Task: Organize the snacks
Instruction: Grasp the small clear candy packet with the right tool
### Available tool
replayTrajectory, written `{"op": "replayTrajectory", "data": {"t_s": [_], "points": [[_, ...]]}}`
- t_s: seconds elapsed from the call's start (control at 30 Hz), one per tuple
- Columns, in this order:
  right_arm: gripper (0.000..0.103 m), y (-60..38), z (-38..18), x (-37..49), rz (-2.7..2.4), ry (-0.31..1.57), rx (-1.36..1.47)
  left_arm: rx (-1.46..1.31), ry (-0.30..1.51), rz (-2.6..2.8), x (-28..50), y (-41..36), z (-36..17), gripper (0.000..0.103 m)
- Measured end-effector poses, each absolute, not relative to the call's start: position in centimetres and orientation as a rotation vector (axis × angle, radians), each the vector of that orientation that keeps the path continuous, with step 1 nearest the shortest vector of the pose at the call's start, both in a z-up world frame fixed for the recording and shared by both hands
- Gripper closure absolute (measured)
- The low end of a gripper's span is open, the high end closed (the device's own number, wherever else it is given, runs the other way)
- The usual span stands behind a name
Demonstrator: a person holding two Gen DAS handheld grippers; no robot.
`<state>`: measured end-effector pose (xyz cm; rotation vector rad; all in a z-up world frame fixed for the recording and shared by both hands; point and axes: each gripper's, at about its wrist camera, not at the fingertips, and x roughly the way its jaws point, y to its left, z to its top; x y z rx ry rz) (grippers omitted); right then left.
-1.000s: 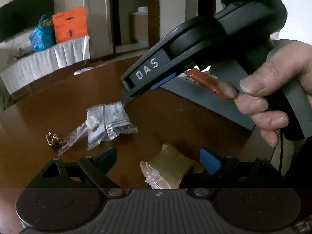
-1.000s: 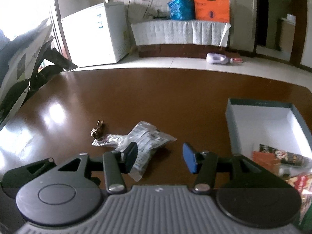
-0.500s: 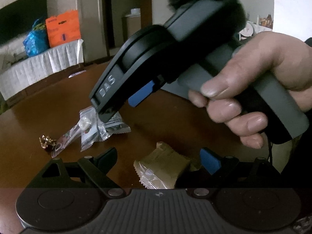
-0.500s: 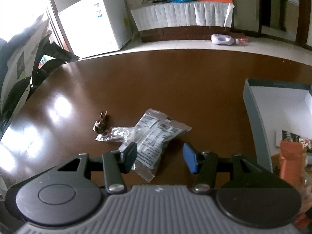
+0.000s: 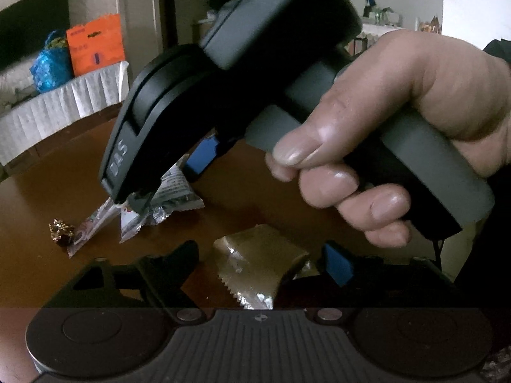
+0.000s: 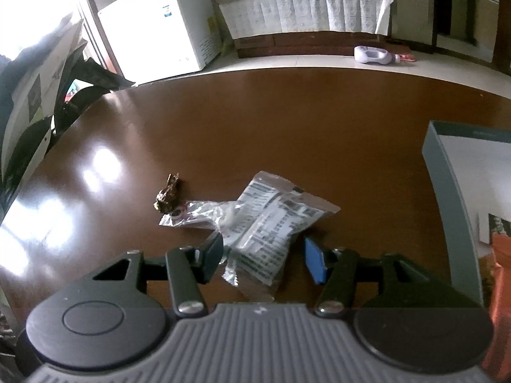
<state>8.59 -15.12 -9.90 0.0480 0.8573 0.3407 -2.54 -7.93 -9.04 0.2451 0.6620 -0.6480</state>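
My right gripper is open, its fingers on either side of the near end of a silver printed snack packet on the brown table. A clear wrapper and a small gold-foil candy lie just left of it. My left gripper is open and low over a tan foil snack packet that lies between its fingers. In the left wrist view the right gripper's body and the hand holding it fill the middle, above the silver packet and the gold candy.
A grey box with a white inside stands at the right and holds an orange packet and others. The table's far edge curves across the back; a white freezer and a cloth-covered bench stand beyond.
My right gripper has moved forward and down, so its open fingers now straddle the silver packet. My left gripper has edged closer to the tan packet.
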Motion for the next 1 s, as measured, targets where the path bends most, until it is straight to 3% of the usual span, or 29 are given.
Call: {"op": "replayTrajectory", "data": {"t_s": [0.4,1.0], "points": [[0.047,-14.3,-10.9,9.3,0.345,0.848,0.032,0.234,0.657,-0.658,-2.5,-8.1,-9.3,0.020],[0.061,-16.2,-10.0,8.4,0.308,0.804,0.047,0.226,0.679,-0.683,-2.1,-7.3,-9.0,0.050]]}}
